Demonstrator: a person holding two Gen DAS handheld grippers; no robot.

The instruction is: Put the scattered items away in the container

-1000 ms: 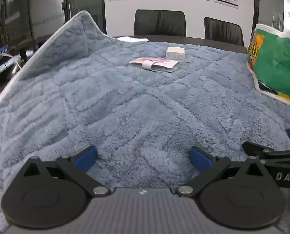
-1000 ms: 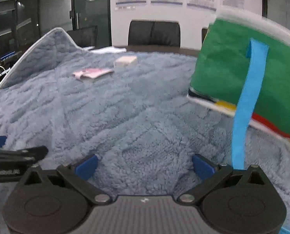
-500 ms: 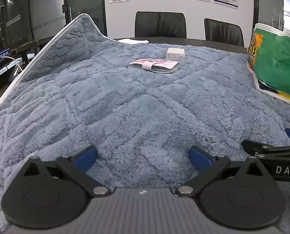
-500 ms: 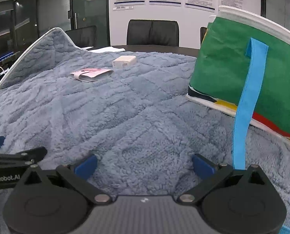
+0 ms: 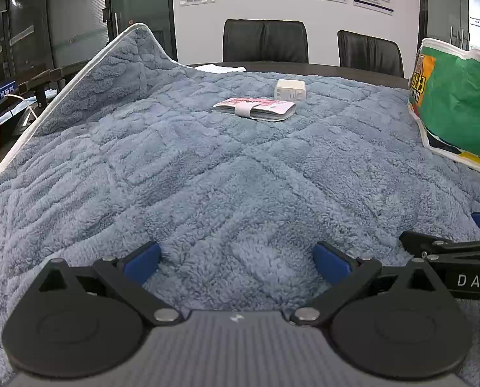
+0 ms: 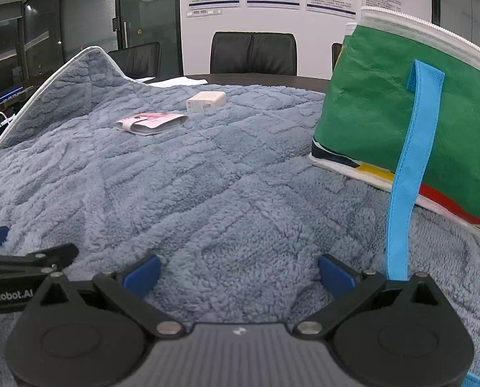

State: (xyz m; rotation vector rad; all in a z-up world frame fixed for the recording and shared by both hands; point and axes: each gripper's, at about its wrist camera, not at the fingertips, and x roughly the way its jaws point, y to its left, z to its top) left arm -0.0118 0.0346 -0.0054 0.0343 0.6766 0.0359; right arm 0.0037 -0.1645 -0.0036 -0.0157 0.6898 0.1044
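Blue-grey fleece blanket (image 5: 207,177) covers the work surface, and both scattered items lie on it untouched. The pink wallet (image 5: 256,109) rests flat at about 12 o'clock in the left wrist view, closed by its snap tab. The white charger block (image 5: 290,90) sits just behind it, near but not touching as far as the view shows. The container, a green tote bag (image 6: 401,113) with a blue strap (image 6: 411,167), stands at 2 o'clock in the right wrist view, well apart from both items. Its interior is hidden, so the contents cannot be confirmed.

Task progress, as judged from the layout: nothing visible has been collected. Both the wallet and the charger remain to be picked up and placed in the bag — two transfers at least.

Pose of the tools:
- Left gripper (image 5: 236,261): held low over the blanket, pointing toward 12 o'clock, jaws spread wide and empty.
- Right gripper (image 6: 238,267): also low over the blanket, just beside the left one, jaws spread wide and empty — the bag's strap hangs beside its right finger.

Each tool appears at the edge of the other's view, confirming a side-by-side stance at the near edge.
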